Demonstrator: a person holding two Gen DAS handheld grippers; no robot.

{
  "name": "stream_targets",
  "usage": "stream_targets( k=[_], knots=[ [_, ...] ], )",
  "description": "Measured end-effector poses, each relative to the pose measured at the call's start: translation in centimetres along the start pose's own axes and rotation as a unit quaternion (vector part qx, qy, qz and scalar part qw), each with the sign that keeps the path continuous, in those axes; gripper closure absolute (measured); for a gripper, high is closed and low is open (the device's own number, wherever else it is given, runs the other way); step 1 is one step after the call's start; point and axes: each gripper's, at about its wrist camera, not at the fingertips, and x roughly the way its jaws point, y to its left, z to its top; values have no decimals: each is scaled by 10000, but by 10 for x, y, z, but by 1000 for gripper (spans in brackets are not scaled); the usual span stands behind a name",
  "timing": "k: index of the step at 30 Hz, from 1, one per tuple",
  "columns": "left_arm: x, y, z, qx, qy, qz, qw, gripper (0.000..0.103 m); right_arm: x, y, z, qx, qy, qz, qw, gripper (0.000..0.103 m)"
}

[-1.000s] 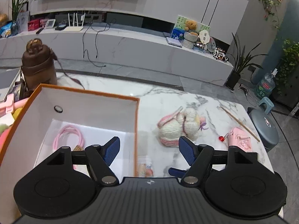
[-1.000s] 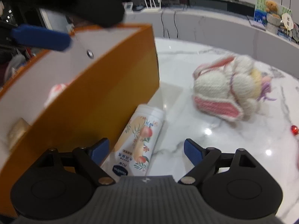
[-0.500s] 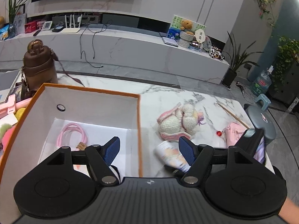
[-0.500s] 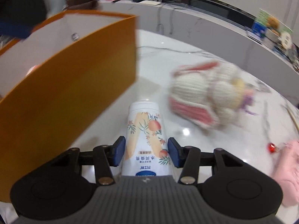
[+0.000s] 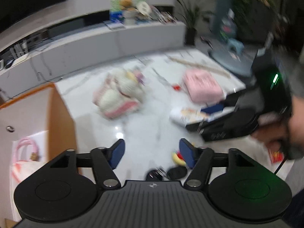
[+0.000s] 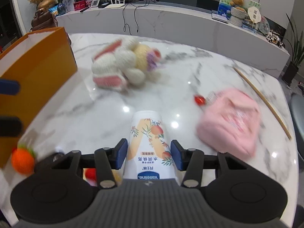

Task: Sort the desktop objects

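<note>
The left gripper (image 5: 151, 154) hangs over the white marble table (image 5: 138, 125), its blue-padded jaws closing with nothing between them. A blurred white-and-pink knitted rabbit toy (image 5: 119, 96) lies ahead, a pink fabric pouch (image 5: 202, 86) to its right. Further right, the right gripper (image 5: 214, 112) clamps a white printed lotion tube (image 5: 187, 115). The orange-walled box (image 5: 60, 110) at left holds a coiled pink cable (image 5: 26, 148).

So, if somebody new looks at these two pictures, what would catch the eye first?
First the right tool, shut on a white lotion bottle with a peach print, low in the middle of the right wrist view. Beyond it on the marble table lie a knitted white and pink rabbit and, to the right, a pink pouch. At the left edge stands a tall orange box.
</note>
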Motion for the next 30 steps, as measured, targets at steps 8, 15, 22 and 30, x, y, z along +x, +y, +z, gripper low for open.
stream_targets(
  k=[8,15,22,30],
  knots=[
    [39,-23,-33,534,573,35,9969,33,-15,-28,-39,-5,147,92,9999,51],
    [55,-14,-39,622,801,91,9948,33,-12,-35,-43,-47,201,153,9997,51],
    [58,-3,-35,445,851,-39,9954,45,-11,-35,-42,-208,242,195,9993,50],
    [54,-4,-36,448,1081,-197,9929,59,-8,-30,-40,-380,277,116,9988,45]
  ],
)
